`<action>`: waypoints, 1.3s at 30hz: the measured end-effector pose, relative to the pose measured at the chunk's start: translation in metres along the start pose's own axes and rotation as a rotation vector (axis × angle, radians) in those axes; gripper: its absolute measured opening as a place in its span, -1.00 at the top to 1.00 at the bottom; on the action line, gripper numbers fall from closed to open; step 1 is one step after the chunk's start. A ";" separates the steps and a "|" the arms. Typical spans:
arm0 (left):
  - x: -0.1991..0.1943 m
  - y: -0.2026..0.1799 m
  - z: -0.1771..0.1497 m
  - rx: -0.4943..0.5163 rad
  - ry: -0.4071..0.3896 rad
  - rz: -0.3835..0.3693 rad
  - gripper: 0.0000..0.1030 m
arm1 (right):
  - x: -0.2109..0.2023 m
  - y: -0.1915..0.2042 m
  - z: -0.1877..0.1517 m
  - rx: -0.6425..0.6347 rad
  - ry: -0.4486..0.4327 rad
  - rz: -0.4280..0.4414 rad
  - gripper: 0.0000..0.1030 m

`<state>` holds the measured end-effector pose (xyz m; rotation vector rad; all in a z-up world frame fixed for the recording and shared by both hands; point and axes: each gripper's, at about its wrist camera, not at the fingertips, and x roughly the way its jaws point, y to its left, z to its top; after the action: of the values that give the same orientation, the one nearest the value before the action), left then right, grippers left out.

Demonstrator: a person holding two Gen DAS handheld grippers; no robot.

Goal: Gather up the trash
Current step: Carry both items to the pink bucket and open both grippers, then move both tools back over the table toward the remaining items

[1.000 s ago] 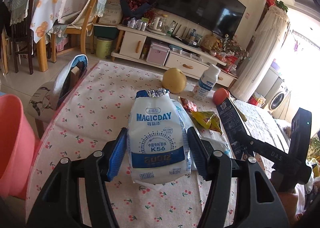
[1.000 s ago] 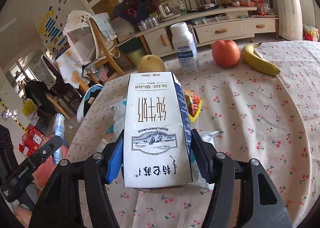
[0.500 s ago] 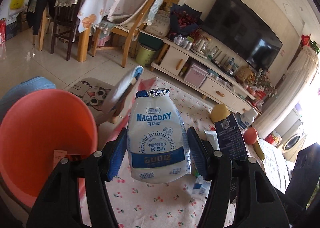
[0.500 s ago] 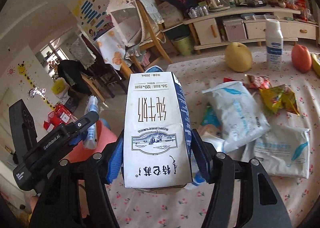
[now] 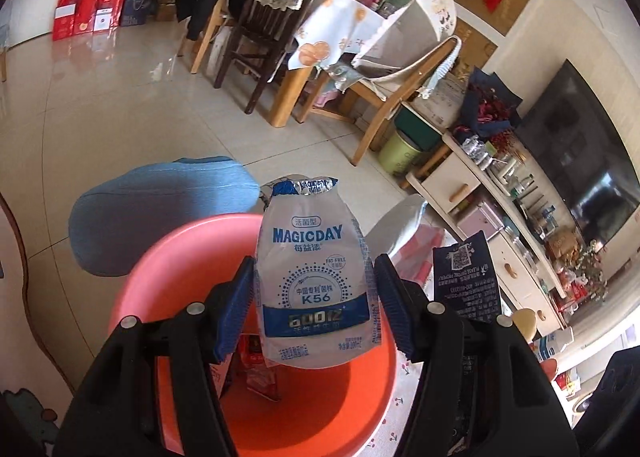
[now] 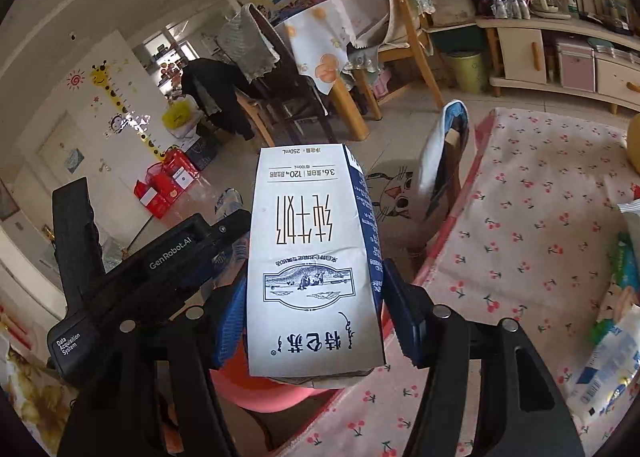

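Observation:
My left gripper [image 5: 314, 311] is shut on a white-and-blue MAGICDAY yogurt pouch [image 5: 316, 281], which hangs over the open mouth of a pink bucket [image 5: 168, 253]. Wrappers lie at the bucket's bottom. My right gripper [image 6: 314, 311] is shut on a white milk carton [image 6: 312, 257] held upside down, above the table's left edge, with the pink bucket's rim [image 6: 264, 393] just below it. In the left wrist view the carton's dark blue side [image 5: 466, 277] shows at the right. The left gripper's black body [image 6: 132, 277] crosses the right wrist view at the left.
The cherry-print tablecloth [image 6: 540, 217] lies to the right, with several white-and-blue pouches [image 6: 608, 357] on it. A chair with a cat cushion [image 6: 396, 193] stands by the table. A blue round stool [image 5: 160, 209] sits behind the bucket. Wooden chairs and a TV cabinet [image 5: 460, 185] stand farther off.
Both grippers have swung left off the table with their loads. The pouch now hangs over the bucket's mouth, and the carton has reached the table's edge beside it.

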<state>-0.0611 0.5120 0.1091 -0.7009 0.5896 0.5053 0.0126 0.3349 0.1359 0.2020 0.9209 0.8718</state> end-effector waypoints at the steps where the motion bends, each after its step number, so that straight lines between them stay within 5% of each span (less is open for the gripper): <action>1: 0.002 0.005 0.002 -0.015 0.004 0.011 -0.19 | 0.006 0.003 0.000 -0.001 0.008 0.005 -0.22; 6: 0.007 0.026 0.009 -0.077 0.011 0.066 -0.19 | 0.034 0.013 -0.002 -0.009 0.049 0.005 -0.30; 8: 0.012 0.032 0.012 -0.098 0.018 0.087 -0.32 | 0.038 0.013 -0.006 -0.009 0.058 -0.005 -0.56; 12: 0.013 0.036 0.013 -0.112 0.006 0.089 -0.53 | 0.027 0.010 -0.012 -0.027 0.024 -0.067 -0.60; 23: -0.005 -0.002 0.001 0.040 -0.151 0.003 -0.70 | -0.026 -0.018 -0.031 -0.061 -0.040 -0.216 -0.74; 29: -0.011 -0.029 -0.009 0.133 -0.188 -0.089 -0.81 | -0.047 -0.037 -0.043 -0.043 -0.052 -0.263 -0.75; 39: -0.017 -0.066 -0.026 0.274 -0.195 -0.130 -0.86 | -0.080 -0.064 -0.057 -0.017 -0.091 -0.314 -0.76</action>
<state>-0.0418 0.4454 0.1336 -0.4206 0.4171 0.3581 -0.0184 0.2236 0.1183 0.0785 0.8327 0.5744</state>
